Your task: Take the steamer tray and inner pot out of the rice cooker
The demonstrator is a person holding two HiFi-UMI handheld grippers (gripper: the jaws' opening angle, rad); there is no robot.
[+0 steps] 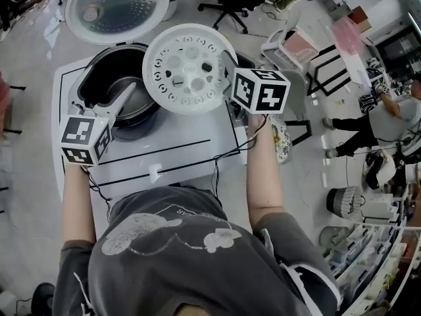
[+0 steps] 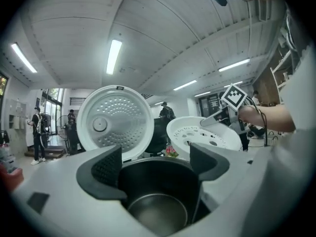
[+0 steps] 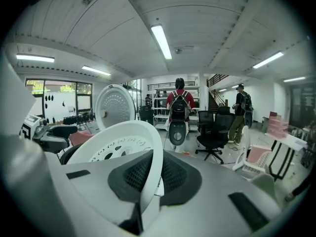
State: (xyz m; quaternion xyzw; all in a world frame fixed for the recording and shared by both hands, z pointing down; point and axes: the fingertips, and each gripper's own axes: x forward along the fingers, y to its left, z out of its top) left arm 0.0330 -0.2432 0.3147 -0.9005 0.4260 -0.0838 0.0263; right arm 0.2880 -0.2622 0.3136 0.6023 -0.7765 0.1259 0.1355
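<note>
Steamer tray (image 1: 189, 68), pinched by the right tool (image 1: 228, 71), hangs above the rice cooker (image 1: 95, 74) on the white table (image 1: 171, 147); left tool (image 1: 131, 91) gapes.

Steamer tray (image 1: 191, 68) right of rice cooker (image 1: 97, 78), over table (image 1: 174, 143); inner pot (image 1: 133, 101) inside rice cooker; lid (image 1: 118, 8) behind it.

The white round plastic steamer tray (image 1: 187, 68), full of holes and slots, is already out of the black rice cooker (image 1: 99, 68). It's up in the air and tilted, just right of the cooker's opening and overlapping its right rim, with its edge pinched in the right gripper (image 3: 145, 179). The dark metal inner pot (image 1: 131, 97) still sits upright down inside the cooker, looks empty. The cooker's round lid (image 1: 118, 5) stands flipped open behind the opening.
</note>
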